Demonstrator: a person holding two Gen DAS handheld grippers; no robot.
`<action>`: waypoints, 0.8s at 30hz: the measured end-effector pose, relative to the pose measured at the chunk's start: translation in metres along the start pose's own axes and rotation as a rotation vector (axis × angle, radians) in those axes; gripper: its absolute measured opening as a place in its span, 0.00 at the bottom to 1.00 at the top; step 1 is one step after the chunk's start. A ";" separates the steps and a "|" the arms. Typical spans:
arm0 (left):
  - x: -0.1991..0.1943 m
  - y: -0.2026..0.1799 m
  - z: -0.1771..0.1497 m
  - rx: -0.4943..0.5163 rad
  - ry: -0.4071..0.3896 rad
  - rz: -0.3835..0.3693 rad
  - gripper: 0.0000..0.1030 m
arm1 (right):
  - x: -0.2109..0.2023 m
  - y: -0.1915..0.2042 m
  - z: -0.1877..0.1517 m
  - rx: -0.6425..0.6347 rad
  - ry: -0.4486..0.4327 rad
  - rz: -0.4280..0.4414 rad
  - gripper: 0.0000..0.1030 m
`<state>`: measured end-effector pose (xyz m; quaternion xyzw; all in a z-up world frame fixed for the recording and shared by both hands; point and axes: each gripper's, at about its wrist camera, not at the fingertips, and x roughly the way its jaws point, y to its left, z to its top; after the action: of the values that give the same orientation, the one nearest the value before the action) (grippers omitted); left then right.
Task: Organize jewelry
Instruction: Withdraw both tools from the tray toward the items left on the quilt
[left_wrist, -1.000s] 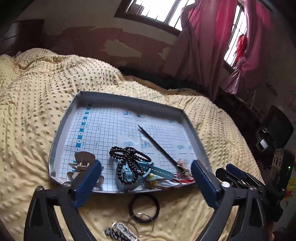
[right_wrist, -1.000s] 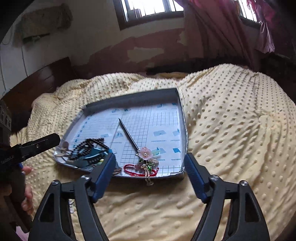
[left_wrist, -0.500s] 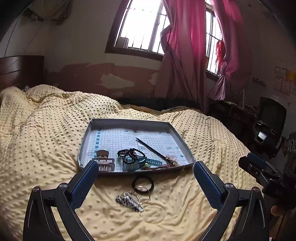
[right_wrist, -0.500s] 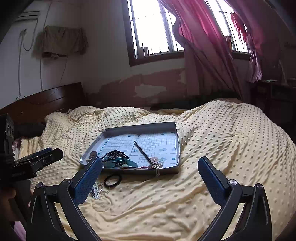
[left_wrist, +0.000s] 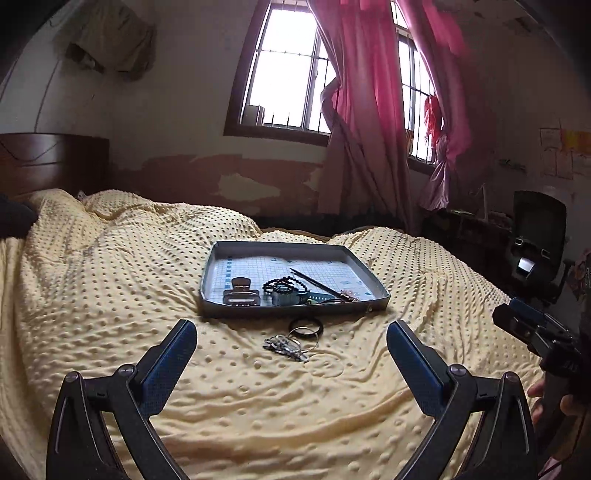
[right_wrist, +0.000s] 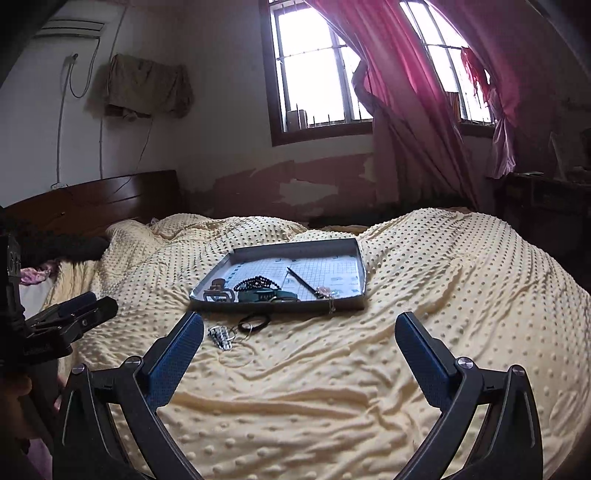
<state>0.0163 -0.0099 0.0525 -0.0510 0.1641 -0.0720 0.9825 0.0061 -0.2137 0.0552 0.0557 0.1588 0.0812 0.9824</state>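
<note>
- The tray (left_wrist: 291, 312) sits on the bed (left_wrist: 110, 295) at 12 o'clock from both tongs, well apart from them.
- In it lie a bead bracelet (left_wrist: 282, 284), a hair clip (left_wrist: 242, 293) and a thin stick (left_wrist: 314, 282).
- A black ring (left_wrist: 305, 326) and keys (left_wrist: 286, 345) lie on the bed just beside the tray's near wall.
- The left tongs (left_wrist: 291, 354) gape wide, holding nothing.
- The right tongs (right_wrist: 299, 345) gape wide, holding nothing.

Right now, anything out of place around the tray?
Yes. A black ring and a cluster of silver pieces on thin hoops lie on the yellow blanket just in front of the tray, not in it. A small chain hangs over the tray's front wall. Both grippers, left gripper and right gripper, are open and empty.
</note>
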 end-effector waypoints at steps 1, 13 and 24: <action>-0.003 0.001 -0.003 0.007 -0.002 0.007 1.00 | -0.002 -0.001 -0.005 0.010 0.003 -0.005 0.99; 0.013 0.029 -0.040 -0.015 0.112 0.031 1.00 | 0.015 -0.007 -0.055 0.059 0.173 -0.005 0.99; 0.044 0.049 -0.047 -0.065 0.175 0.015 1.00 | 0.046 -0.011 -0.071 0.079 0.278 0.013 0.99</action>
<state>0.0486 0.0282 -0.0115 -0.0749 0.2522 -0.0634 0.9627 0.0277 -0.2103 -0.0268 0.0836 0.2959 0.0883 0.9475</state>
